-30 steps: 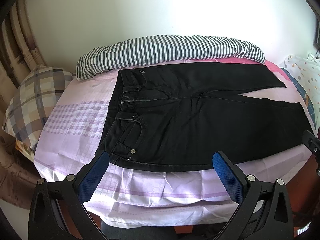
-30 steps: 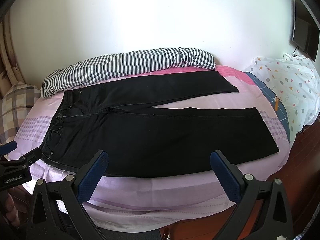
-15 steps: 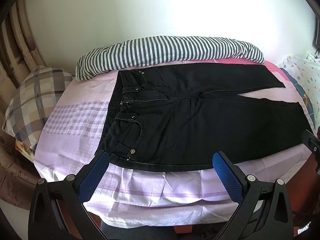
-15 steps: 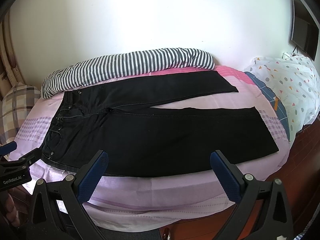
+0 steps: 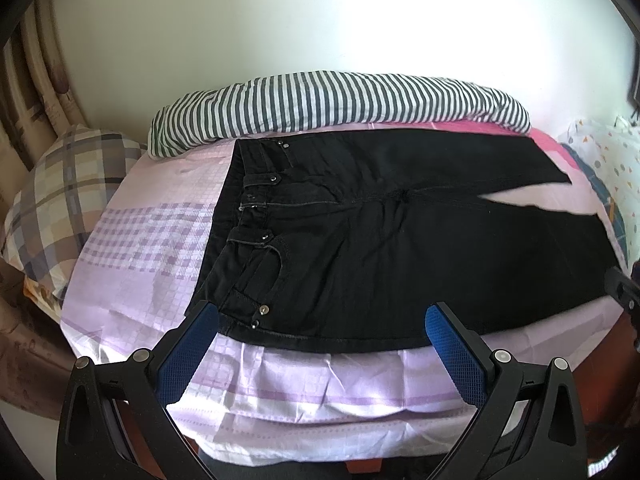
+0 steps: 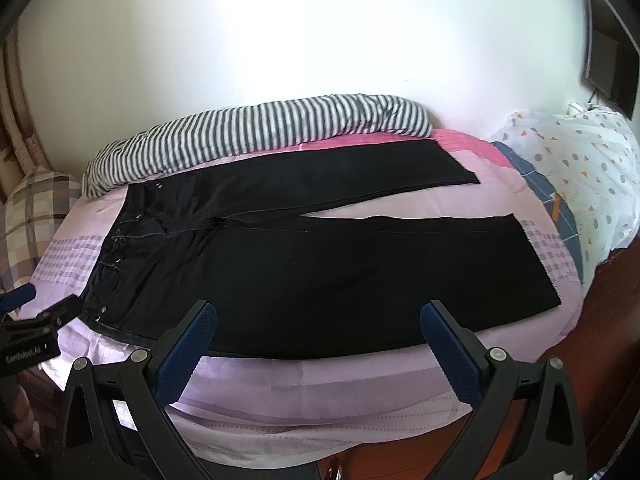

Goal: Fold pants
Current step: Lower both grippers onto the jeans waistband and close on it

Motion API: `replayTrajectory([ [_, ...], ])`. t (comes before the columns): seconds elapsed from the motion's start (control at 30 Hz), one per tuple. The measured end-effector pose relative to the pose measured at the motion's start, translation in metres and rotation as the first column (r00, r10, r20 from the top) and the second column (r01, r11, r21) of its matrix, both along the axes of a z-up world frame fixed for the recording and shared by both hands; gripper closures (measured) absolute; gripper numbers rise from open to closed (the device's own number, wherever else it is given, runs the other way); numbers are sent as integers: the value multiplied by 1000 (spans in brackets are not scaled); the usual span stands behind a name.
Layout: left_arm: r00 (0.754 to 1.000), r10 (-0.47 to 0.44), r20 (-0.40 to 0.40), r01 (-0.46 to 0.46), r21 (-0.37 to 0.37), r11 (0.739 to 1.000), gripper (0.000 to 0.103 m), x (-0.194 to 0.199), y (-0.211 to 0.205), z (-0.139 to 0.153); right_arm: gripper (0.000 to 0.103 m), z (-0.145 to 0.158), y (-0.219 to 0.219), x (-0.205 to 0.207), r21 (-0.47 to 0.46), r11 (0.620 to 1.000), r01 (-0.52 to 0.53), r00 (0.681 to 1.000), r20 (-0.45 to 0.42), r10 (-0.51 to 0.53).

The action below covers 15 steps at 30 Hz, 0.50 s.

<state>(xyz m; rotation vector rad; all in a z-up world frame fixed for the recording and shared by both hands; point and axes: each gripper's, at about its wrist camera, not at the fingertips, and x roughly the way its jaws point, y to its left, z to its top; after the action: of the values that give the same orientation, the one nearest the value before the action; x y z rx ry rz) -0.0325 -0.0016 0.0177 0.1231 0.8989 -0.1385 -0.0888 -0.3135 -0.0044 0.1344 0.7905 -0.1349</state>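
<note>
While nothing is yet gripped, the left gripper (image 5: pixel 320 332) is held with its blue pads spread wide apart, just short of the near edge of the bed (image 5: pixel 320 392). Seen from the left wrist, the black pants (image 5: pixel 400 248) are laid flat straight ahead of the fingers, with the waistband (image 5: pixel 240 216) ahead and to the left, and the near hip corner just beyond the left pad. The legs run off to the right. A striped pillow (image 5: pixel 340 100) is seen beyond the pants, against the wall.

From the right wrist, the right gripper (image 6: pixel 316 332) is likewise seen spread open and empty, with the near leg (image 6: pixel 360 272) directly ahead of it and the far leg (image 6: pixel 320 176) splayed away beyond. The near hem (image 6: pixel 532 264) lies ahead and to the right, well apart from the pads.

Trouble is judged likely if only the top layer of denim is pinched, so that the layers separate on lifting. The thin sheet could also be caught with the fabric. Since the legs are splayed, a fold made without both ends being carried evenly would probably leave the seams misaligned.
</note>
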Motion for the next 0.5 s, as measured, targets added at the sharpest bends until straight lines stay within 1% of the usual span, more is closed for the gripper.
replayTrajectory([
  [0.1,1000,7,-3,-7,-25,1000,0,14,9,0,2,1,-2,10,5,999,-32,999,-10,32],
  [0.17,1000,20,6,-20,-47,999,0,25,18,1,2,4,-3,18,-8,999,-42,999,-10,41],
  [0.33,998,40,50,-38,-49,998,0,61,41,5,2,6,-9,47,-5,998,-71,997,-27,70],
  [0.43,998,32,56,-29,-58,998,1,89,56,8,2,7,-12,64,-6,996,-89,996,-29,89],
  [0.5,999,26,46,-22,-102,995,2,115,70,9,2,10,-13,81,-3,993,-114,993,-26,114],
])
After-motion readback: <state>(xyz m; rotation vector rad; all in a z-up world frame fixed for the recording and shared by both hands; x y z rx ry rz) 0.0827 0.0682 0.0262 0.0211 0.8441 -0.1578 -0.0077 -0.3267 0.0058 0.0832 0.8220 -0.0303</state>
